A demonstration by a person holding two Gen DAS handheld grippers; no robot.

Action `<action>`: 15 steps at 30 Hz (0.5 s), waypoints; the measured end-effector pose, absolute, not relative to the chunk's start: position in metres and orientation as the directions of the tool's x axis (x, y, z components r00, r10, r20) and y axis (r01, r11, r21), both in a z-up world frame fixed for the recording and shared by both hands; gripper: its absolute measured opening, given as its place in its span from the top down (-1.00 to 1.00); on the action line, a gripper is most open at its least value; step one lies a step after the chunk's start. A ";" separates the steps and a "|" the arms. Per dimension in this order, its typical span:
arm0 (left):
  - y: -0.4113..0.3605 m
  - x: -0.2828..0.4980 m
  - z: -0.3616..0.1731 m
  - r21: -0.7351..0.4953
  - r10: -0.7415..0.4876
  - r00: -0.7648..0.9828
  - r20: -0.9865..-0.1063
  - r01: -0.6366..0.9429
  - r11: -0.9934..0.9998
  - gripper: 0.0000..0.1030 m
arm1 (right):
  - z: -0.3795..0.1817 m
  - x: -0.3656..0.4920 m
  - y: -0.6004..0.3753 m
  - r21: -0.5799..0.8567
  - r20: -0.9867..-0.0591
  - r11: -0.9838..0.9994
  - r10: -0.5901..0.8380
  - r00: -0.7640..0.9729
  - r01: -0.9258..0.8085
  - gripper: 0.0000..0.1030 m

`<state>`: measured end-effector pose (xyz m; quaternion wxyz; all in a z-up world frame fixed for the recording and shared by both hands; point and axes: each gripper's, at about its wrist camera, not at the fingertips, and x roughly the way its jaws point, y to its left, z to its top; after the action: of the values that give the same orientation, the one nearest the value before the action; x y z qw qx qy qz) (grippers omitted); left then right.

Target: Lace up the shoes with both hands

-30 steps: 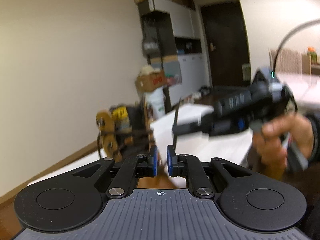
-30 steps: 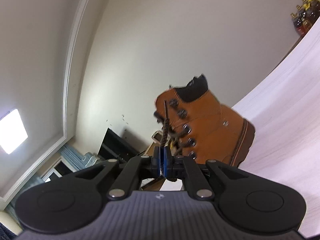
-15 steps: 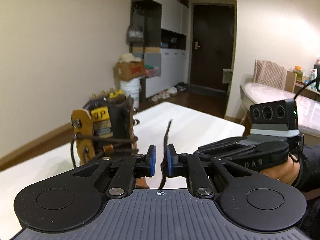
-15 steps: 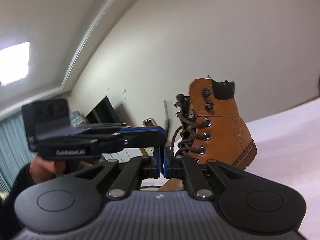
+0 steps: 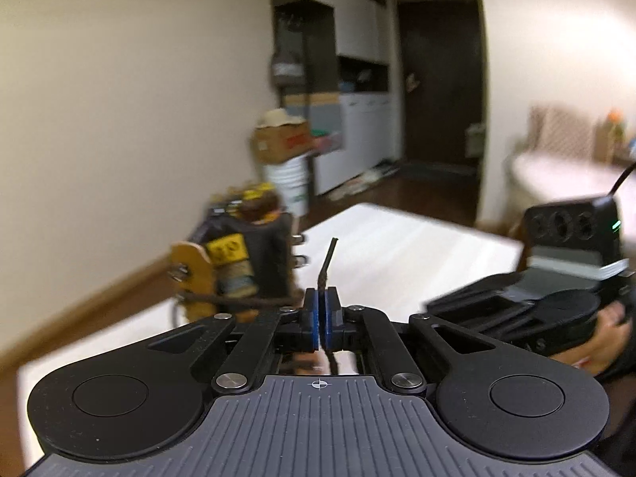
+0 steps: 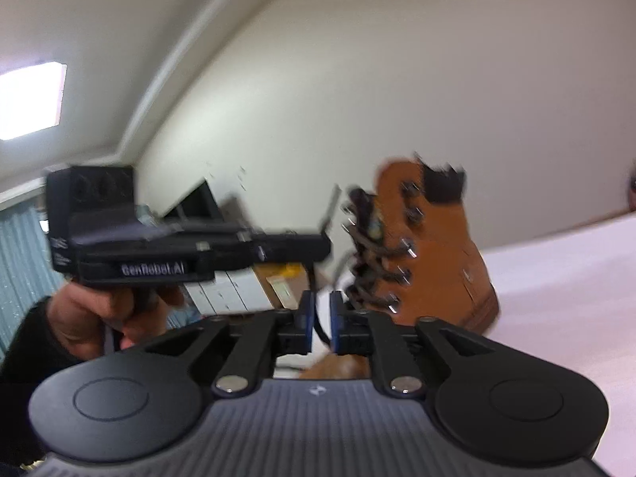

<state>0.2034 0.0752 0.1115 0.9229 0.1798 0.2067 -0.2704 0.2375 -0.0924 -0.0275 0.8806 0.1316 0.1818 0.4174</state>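
While the tan boot (image 6: 433, 246) stands upright on the white bench (image 5: 405, 246), my left gripper (image 5: 321, 318) has just closed, clamped on the dark lace (image 5: 326, 262). My right gripper (image 6: 321, 322) has just been opening, pads apart with the lace loose between them.

Left wrist view: the boot (image 5: 238, 266), ahead and to the left of the left gripper (image 5: 321, 316), is smeared by motion; its yellow tag cannot be read, and its lower part is hidden behind the gripper body. The lace (image 5: 326, 258) vanishes between the blue pads, which have just been closing. The right gripper (image 5: 477, 310) is blurred, its tips indistinct, and the hand (image 5: 600, 342) holding it is cut off at the right edge. Right wrist view: the boot (image 6: 433, 254) is blurred, its sole hidden behind the right gripper (image 6: 321, 318). The bench (image 6: 576, 278) runs off the right edge.
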 end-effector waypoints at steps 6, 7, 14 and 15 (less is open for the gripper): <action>0.053 0.199 0.104 0.481 -0.251 0.831 -0.496 0.503 0.718 0.94 | -0.045 0.237 -0.088 0.351 -0.421 0.643 0.758 0.498 -0.681 0.73; 0.050 0.198 0.103 0.489 -0.244 0.831 -0.500 0.503 0.712 0.94 | -0.047 0.238 -0.087 0.358 -0.443 0.628 0.766 0.466 -0.691 0.73; 0.029 0.193 0.101 0.572 -0.169 0.854 -0.492 0.464 0.677 0.94 | -0.060 0.236 -0.057 0.339 -0.468 0.587 0.783 0.409 -0.735 0.77; 0.023 0.194 0.099 0.593 -0.146 0.859 -0.490 0.452 0.667 0.94 | -0.062 0.237 -0.053 0.346 -0.462 0.579 0.790 0.403 -0.738 0.76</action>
<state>0.1943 0.0232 0.0993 0.8896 0.3719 0.2053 -0.1681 0.2366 -0.0533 -0.0618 0.8365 0.0431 0.2998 0.4566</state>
